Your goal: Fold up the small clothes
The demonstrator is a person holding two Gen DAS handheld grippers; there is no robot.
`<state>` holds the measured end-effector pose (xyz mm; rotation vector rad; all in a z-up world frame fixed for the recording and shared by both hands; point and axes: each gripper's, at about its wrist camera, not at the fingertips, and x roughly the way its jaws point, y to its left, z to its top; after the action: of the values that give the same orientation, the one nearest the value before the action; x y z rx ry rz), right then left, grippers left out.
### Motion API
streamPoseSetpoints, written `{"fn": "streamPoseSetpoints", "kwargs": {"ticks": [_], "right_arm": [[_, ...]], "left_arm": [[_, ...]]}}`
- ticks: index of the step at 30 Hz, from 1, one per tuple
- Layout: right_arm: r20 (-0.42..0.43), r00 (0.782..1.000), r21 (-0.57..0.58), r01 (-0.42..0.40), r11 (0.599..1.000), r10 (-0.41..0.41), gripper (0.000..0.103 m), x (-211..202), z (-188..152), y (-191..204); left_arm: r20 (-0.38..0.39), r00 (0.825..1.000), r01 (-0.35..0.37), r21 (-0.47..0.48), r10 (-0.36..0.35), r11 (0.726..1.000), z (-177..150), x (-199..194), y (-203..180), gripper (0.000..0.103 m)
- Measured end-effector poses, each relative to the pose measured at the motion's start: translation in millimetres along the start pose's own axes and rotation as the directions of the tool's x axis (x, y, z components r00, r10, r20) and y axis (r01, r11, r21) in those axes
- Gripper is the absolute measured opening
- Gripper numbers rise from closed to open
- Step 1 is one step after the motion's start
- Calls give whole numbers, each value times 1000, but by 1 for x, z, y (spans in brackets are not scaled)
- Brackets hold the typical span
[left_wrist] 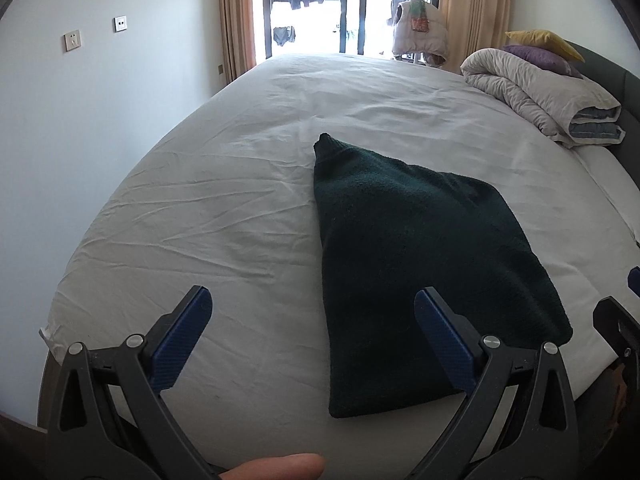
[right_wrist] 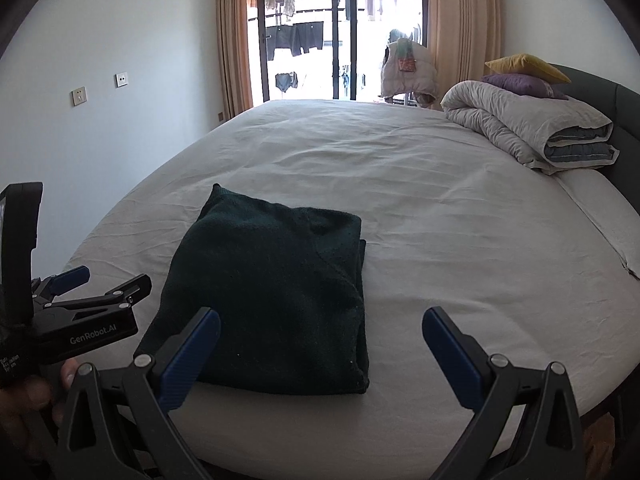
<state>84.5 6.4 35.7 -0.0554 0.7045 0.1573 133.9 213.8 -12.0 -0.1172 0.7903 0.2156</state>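
A wrinkled white bed fills a pale-walled room, with a rolled duvet and two pillows at 2 o'clock and a curtained glass door at 12. The folded dark green garment lies flat near the bed's near edge. The left gripper, marked "GenRobot.AI", and the right gripper both have fingers spread wide, holding nothing

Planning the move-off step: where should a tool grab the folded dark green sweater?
Probably the near right corner of the sweater, coming in low from the right with the right tool. Layered edges are stacked there, so one pinch catches all layers; the left side looks like a closed fold.
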Motion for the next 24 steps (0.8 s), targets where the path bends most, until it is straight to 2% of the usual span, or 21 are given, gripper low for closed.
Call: {"fn": "streamPoseSetpoints", "kwargs": {"ticks": [24], "right_arm": [[-14, 1000, 11, 0, 1000, 0, 103, 3, -3, -1]], "left_arm": [[-6, 1000, 0, 12, 0, 1000, -4, 7, -2, 103]]}}
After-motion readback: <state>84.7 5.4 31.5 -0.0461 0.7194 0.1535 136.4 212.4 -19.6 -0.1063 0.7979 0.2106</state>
